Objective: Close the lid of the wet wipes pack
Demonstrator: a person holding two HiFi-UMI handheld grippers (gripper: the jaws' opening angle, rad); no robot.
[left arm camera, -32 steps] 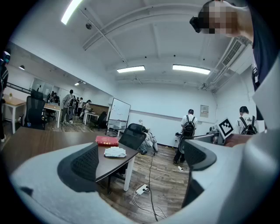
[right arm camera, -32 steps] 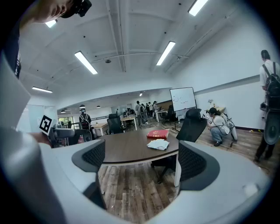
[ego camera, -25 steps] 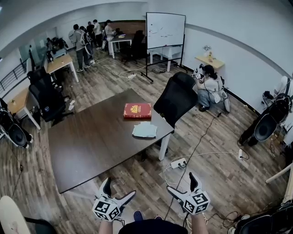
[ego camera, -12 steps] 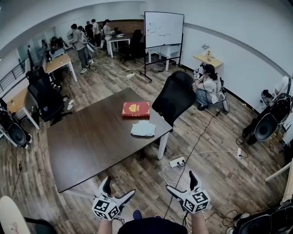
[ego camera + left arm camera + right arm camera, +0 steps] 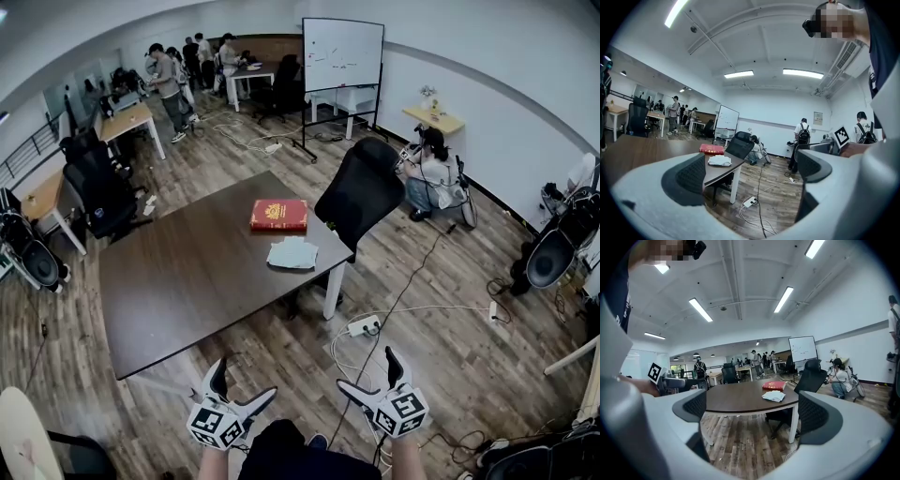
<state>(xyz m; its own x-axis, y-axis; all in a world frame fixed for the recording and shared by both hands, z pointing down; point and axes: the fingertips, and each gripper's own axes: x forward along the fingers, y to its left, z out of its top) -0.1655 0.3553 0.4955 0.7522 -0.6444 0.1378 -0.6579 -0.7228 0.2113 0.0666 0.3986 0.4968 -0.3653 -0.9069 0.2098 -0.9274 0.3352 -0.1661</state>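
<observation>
Pale, flat, soft wet wipes pack (image 5: pixel 292 253) lying on the dark brown desk (image 5: pixel 187 281), near its right-hand end and close to the edge. Too far off to tell whether the lid stands open or shut, or whether any wipes show.

Just beyond it, across a narrow strip of bare desk, a flat red rectangular box or book (image 5: pixel 278 215) with a gold emblem on top; cannot tell which, nor what it holds.

Behind that end of the desk, a black office chair (image 5: pixel 361 192). On the wood-plank floor (image 5: pixel 441 309) below the desk's corner, a white power strip (image 5: pixel 363 327) with loose cables trailing away.

Well short of the desk, at the bottom of the head view, both grippers above the floor. Left gripper (image 5: pixel 246 380) with jaws spread and nothing between the pads. Right gripper (image 5: pixel 367 370) likewise wide open and empty. In both gripper views, pack visible far off in the gap between the jaws, touching neither.
</observation>
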